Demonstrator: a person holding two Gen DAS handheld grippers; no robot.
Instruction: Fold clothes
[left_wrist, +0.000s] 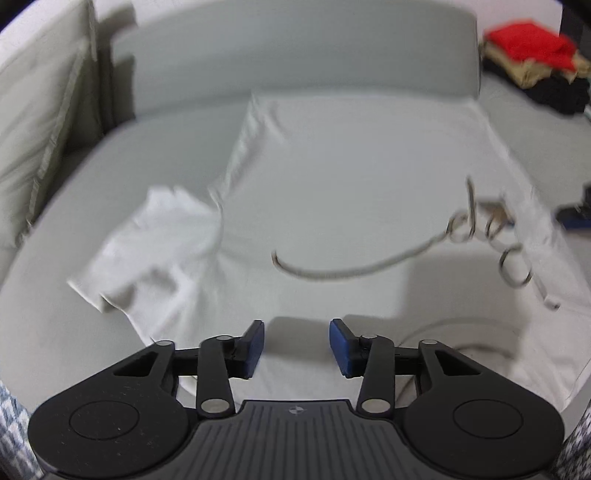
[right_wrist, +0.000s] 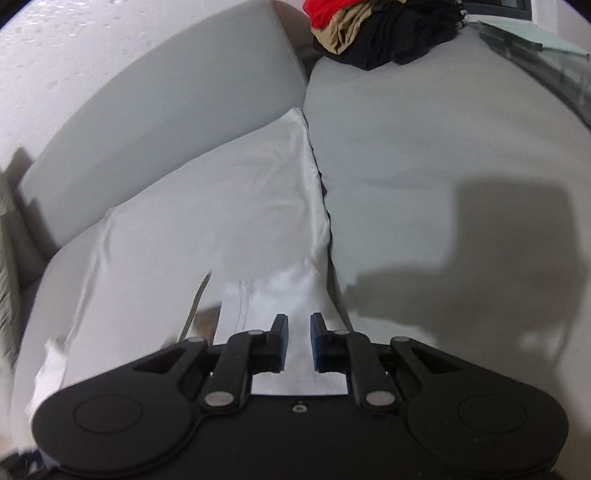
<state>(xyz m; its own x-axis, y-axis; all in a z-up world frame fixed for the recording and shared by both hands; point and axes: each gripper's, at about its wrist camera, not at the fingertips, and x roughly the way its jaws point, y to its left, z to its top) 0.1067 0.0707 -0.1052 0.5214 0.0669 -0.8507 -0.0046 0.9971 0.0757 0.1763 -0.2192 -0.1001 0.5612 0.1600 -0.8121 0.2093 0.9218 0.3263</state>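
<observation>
A white T-shirt (left_wrist: 332, 177) with grey script lettering lies spread on a grey sofa seat (left_wrist: 74, 192). Its left sleeve (left_wrist: 147, 240) sticks out to the left. My left gripper (left_wrist: 296, 341) is open and empty just above the shirt's near edge. In the right wrist view the shirt (right_wrist: 207, 221) lies along the seam between two cushions. My right gripper (right_wrist: 299, 341) hangs over the shirt's folded right sleeve (right_wrist: 280, 291); its jaws stand a narrow gap apart with white cloth showing between them.
A pile of red, tan and black clothes (left_wrist: 535, 66) sits at the back right of the sofa, also in the right wrist view (right_wrist: 376, 29). The sofa backrest (left_wrist: 295, 55) stands behind the shirt. A pale cushion (left_wrist: 37, 110) leans at the left.
</observation>
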